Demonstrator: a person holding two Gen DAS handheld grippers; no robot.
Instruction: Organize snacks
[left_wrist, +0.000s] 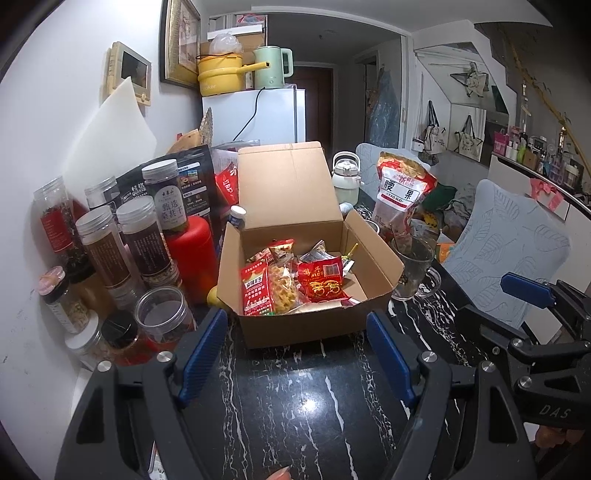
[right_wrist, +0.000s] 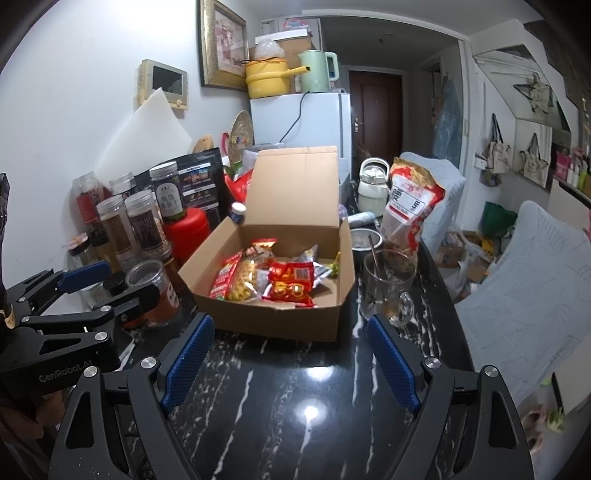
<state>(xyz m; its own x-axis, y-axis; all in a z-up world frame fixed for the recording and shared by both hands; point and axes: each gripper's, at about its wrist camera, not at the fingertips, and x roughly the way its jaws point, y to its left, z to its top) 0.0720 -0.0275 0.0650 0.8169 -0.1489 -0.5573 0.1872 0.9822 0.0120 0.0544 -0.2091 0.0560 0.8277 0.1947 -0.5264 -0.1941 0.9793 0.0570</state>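
An open cardboard box (left_wrist: 295, 328) stands on the black marble table, lid flap up; it also shows in the right wrist view (right_wrist: 280, 325). Inside lie several snack packets, among them a red packet (left_wrist: 323, 280) (right_wrist: 291, 284) and a yellow snack bag (left_wrist: 282, 288) (right_wrist: 240, 284). A tall red-and-white cashew bag (left_wrist: 400, 188) (right_wrist: 410, 206) stands upright behind a glass mug. My left gripper (left_wrist: 295, 350) is open and empty just in front of the box. My right gripper (right_wrist: 291, 354) is open and empty, also in front of the box, to the right of the left one.
Several clear jars (left_wrist: 107, 254) and a red canister (left_wrist: 192, 254) crowd the table left of the box. A glass mug (left_wrist: 413, 269) (right_wrist: 388, 288) with a spoon stands right of it. A white bottle (left_wrist: 345, 177) and fridge (left_wrist: 269, 114) are behind. Padded chairs (left_wrist: 509, 251) stand right.
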